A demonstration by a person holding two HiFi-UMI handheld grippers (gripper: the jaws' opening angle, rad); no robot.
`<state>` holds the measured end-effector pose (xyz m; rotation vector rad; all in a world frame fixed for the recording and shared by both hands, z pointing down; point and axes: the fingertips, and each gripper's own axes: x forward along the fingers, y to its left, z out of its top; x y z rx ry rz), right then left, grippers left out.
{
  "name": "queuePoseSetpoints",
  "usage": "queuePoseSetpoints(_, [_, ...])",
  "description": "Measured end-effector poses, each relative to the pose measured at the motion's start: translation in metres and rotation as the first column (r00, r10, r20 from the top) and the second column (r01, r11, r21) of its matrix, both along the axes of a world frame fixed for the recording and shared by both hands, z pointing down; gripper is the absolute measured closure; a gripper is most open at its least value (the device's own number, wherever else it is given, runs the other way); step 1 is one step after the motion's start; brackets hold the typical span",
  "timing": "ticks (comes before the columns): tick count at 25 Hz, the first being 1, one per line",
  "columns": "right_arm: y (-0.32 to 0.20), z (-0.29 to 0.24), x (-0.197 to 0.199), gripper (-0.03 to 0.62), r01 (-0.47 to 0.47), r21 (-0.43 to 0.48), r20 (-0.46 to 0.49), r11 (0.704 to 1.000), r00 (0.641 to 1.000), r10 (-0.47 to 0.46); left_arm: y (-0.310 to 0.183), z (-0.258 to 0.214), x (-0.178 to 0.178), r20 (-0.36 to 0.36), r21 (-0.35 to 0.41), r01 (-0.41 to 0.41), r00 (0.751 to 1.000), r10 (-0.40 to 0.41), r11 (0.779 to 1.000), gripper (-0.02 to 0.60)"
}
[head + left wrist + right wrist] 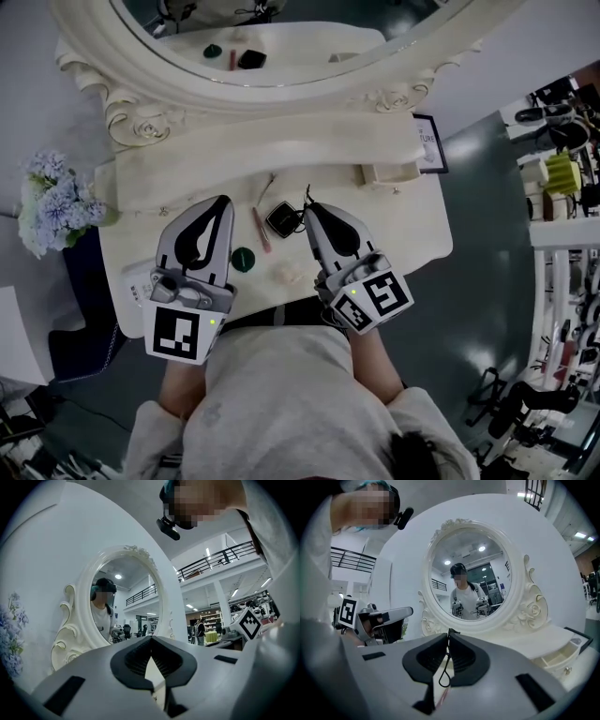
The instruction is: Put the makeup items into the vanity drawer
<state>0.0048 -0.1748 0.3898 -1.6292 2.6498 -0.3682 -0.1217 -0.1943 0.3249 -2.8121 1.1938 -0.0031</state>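
On the white vanity top [187, 178] lie a black square compact [281, 219], a pink stick [261, 231], a round dark green item [244, 259], a pale beige item [287, 274] and a thin brush [269, 185]. My right gripper [307, 210] hovers just right of the compact. It is shut on a thin black wire loop [446, 674] that dangles between the jaws. Left of the pink stick, my left gripper [223, 202] is shut and holds nothing; its jaws meet at the tip [150, 640]. A small drawer [389, 173] stands open at the right; it also shows in the right gripper view [562, 656].
A large oval mirror [281, 28] in an ornate white frame rises behind the vanity top. Pale blue flowers [52, 202] stand off the left end. A small framed sign [429, 141] stands at the right rear. Racks and chairs sit on the floor to the right.
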Motion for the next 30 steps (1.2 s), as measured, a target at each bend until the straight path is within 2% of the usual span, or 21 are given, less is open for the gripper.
queuePoseSetpoints(25, [0.008, -0.014, 0.154, 0.565, -0.084, 0.045, -0.029, 0.995, 0.996, 0.085, 0.018, -0.016, 0.104, 0.015, 0.030, 0.036, 0.999, -0.036, 0.999, 0.568])
queuePoseSetpoints(30, [0.004, -0.010, 0.180, 0.565, -0.079, 0.056, -0.108, 0.995, 0.991, 0.084, 0.022, -0.018, 0.118, 0.018, 0.034, 0.055, 0.998, -0.055, 0.998, 0.568])
